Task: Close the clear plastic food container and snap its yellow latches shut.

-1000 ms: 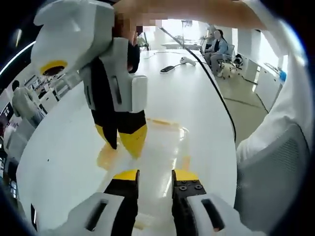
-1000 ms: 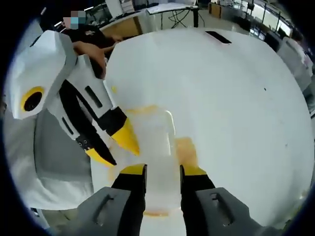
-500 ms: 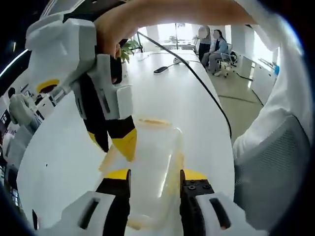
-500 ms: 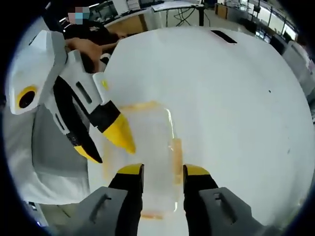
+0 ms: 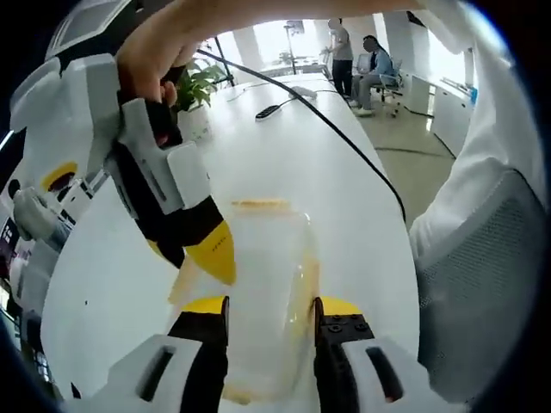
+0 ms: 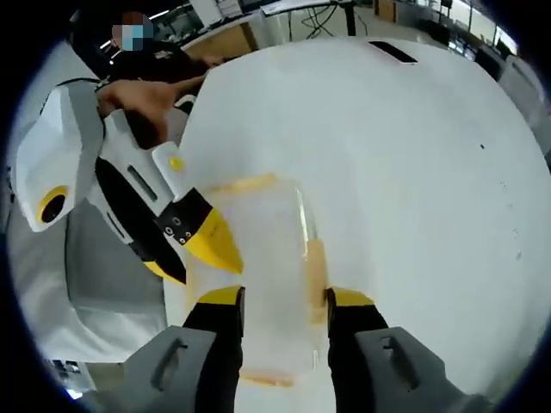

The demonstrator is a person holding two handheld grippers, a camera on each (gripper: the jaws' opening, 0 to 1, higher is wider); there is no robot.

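While the clear container (image 5: 267, 292) is sitting on the white table (image 5: 344, 181), its long axis is running away between the left gripper (image 5: 269, 311)'s wide-open jaws; the right gripper (image 5: 202, 254), also open, is hovering at the container's side latch (image 6: 315, 268).

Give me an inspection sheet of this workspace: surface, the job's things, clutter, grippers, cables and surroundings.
Surface: white table, glossy, bare around the work.
Job's things: clear food container lies flat on the table with its lid on; yellow latches along its edges, whether snapped cannot be told.
Clutter: a dark flat object far down the table.
Grippers: left hand-held gripper and right hand-held gripper both open, jaws straddling the container from opposite sides.
Cables: one black cable runs across the table.
Surroundings: people near chairs far off, a plant, desks.
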